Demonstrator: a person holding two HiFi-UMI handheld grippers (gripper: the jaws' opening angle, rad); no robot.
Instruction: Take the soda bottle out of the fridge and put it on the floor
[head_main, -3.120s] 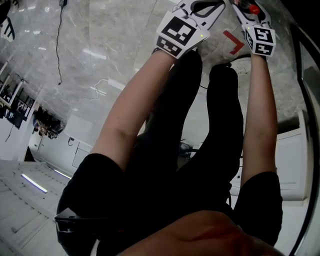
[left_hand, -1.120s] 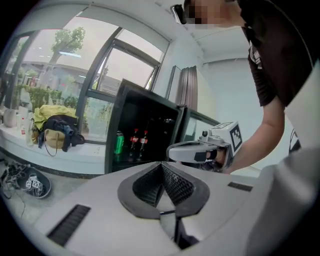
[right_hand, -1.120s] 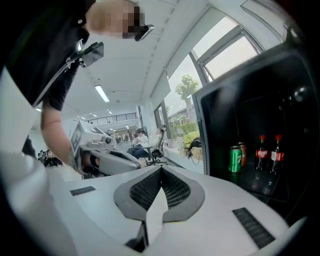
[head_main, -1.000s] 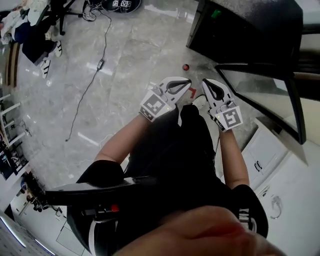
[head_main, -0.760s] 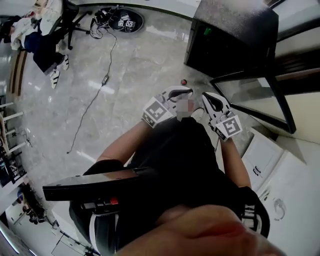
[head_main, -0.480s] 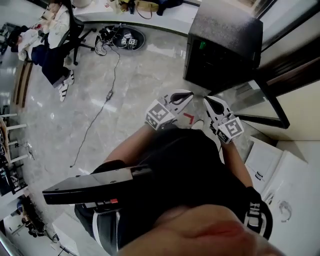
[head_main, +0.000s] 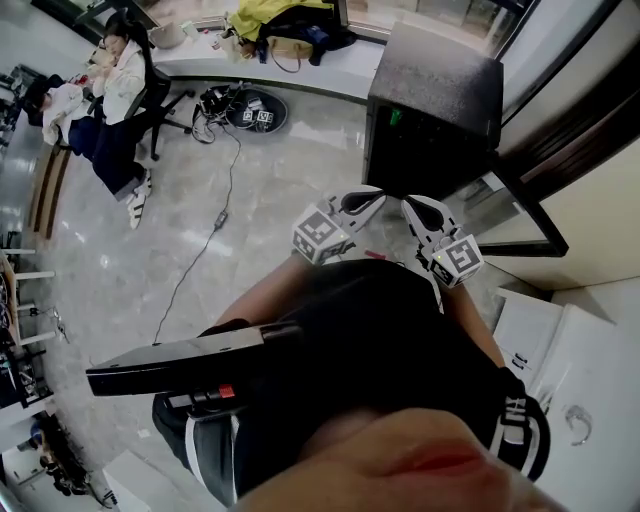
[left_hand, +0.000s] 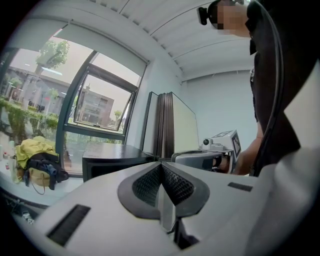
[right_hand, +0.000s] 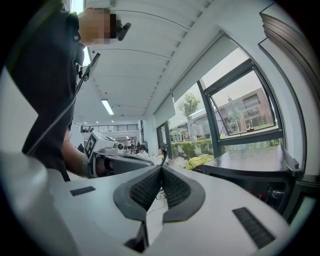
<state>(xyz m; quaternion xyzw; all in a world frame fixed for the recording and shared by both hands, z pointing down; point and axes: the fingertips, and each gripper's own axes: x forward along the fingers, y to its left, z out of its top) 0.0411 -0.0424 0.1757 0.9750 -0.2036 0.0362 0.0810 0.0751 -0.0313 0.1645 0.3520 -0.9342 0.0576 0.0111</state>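
Holds left gripper (head_main: 375, 197) and right gripper (head_main: 410, 205) side by side, both closed on nothing, tips just short of black fridge's (head_main: 430, 110) near edge. Open floor (head_main: 270, 190) leftward. Soda bottle unseen.

The black fridge (head_main: 432, 110) stands low on the floor — its glass door (head_main: 507, 216) swung open.

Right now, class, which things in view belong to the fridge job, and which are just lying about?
Job in hand:
black fridge
left tool, shut, empty
right tool, shut, empty

Lying about:
floor cable
yellow jacket
office chair
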